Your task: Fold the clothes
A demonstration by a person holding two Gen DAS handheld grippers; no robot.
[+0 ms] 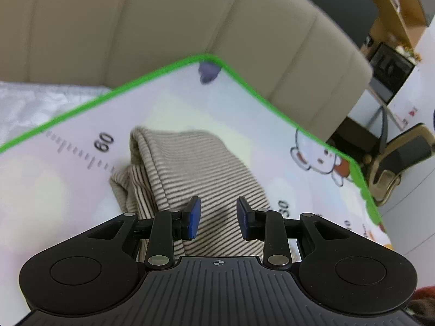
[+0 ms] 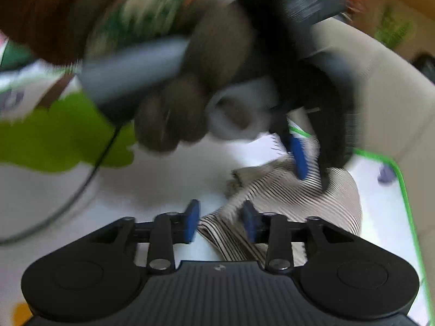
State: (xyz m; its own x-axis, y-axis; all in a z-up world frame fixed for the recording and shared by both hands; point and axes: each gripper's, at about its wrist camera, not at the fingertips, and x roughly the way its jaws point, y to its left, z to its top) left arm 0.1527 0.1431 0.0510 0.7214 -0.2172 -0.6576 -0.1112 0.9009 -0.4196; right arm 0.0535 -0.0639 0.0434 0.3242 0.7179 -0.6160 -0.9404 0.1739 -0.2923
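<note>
Beige striped garment [image 1: 195,168], folded into a rumpled bundle, lying on mat [image 1: 68,190]

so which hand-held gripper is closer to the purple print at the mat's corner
Left. The left hand-held gripper hovers over the striped garment, facing the purple print. The right hand-held gripper is behind it, at the garment's nearer edge.

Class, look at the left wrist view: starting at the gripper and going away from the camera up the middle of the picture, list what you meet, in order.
left gripper → striped garment → play mat → mat's green border → beige sofa back
</note>
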